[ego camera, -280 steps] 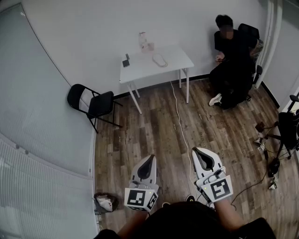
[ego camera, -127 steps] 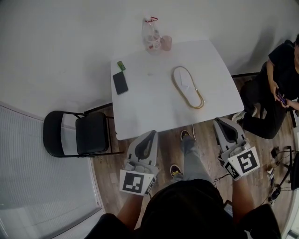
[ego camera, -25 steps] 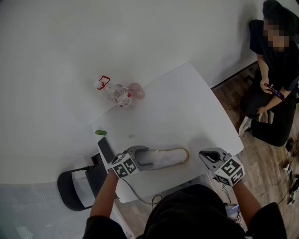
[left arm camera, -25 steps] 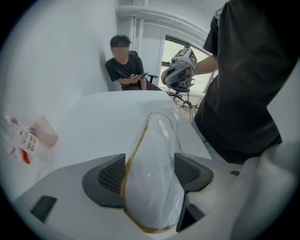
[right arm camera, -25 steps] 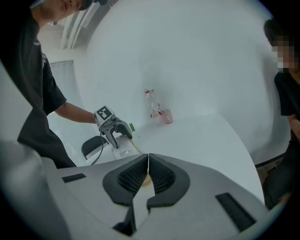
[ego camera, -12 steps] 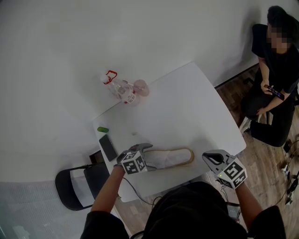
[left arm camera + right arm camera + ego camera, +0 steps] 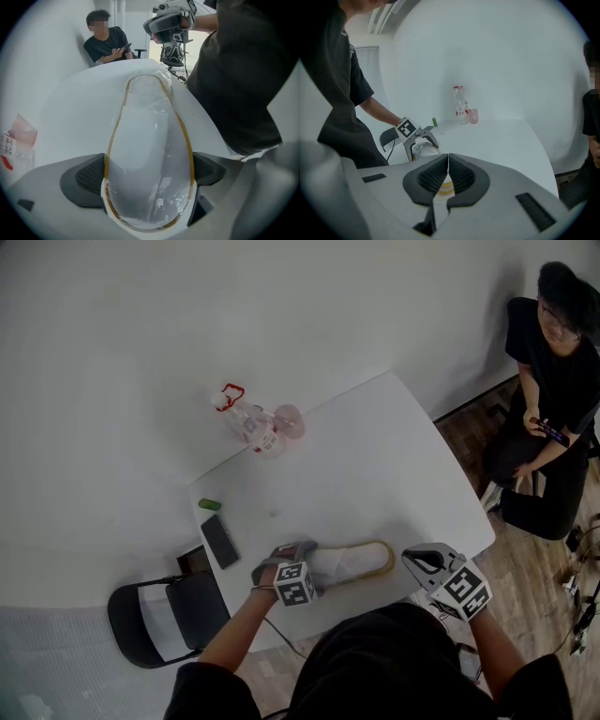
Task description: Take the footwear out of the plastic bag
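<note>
Since a second ago the left tongs (image 7: 146,176) have slid further over the near end of the slipper (image 7: 354,561), and their jaws are opening. The dark ribbed pads stand wide on either side of that end, released rather than clamped.

One black folding chair (image 7: 159,620) stands on the floor off the worktop's (image 7: 375,456) left corner. On the white, smooth worktop lie one black phone (image 7: 221,541), flat and rectangular, and one small green object (image 7: 210,504) just beyond it. Farther back, near the wall, stands one clear bottle (image 7: 251,427) with a red top and a red-and-white label whose print is too small to read. One pale pink cup (image 7: 290,421) is beside it.

The single slipper lies flat near the worktop's front edge. It is a long white oval with a tan rim, sealed inside one clear, glossy, wrinkled plastic bag (image 7: 149,93).

The right tongs (image 7: 448,171) hover off the front right corner, clenched with nothing between the pads. Each of the two tongs carries one cube with black-and-white square markers.

One person (image 7: 548,381) in dark clothes sits at the far right.
</note>
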### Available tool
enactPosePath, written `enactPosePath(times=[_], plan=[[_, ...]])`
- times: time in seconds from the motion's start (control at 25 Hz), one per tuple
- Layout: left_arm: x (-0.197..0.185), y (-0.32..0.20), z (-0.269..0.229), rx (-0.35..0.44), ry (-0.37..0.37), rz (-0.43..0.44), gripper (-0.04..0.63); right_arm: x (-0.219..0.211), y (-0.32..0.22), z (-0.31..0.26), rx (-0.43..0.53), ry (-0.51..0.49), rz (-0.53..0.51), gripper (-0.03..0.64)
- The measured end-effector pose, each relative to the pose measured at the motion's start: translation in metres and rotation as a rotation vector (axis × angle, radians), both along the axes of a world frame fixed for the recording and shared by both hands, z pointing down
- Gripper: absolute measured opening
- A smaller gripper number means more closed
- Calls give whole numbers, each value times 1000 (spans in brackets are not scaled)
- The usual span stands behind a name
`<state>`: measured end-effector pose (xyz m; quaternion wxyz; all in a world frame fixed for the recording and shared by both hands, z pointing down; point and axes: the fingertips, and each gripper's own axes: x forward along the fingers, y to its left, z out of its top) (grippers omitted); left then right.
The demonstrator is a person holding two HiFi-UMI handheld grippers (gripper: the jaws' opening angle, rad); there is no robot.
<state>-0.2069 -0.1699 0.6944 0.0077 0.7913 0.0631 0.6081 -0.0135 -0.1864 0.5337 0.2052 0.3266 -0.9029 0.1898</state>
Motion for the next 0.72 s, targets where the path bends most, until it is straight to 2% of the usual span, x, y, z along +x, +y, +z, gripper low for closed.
enactPosePath(times=[0.2,0.4,0.72], plan=[[-2,-3,-1,2,17,5,551,-2,-3,3,-4,10,-17,18],[1,-7,-9,55,99,-26,551,10,-5,17,-61,13,-8,18],[9,-24,-41,154,268,-92,538,19,-13,32,-187,-92,60,21]])
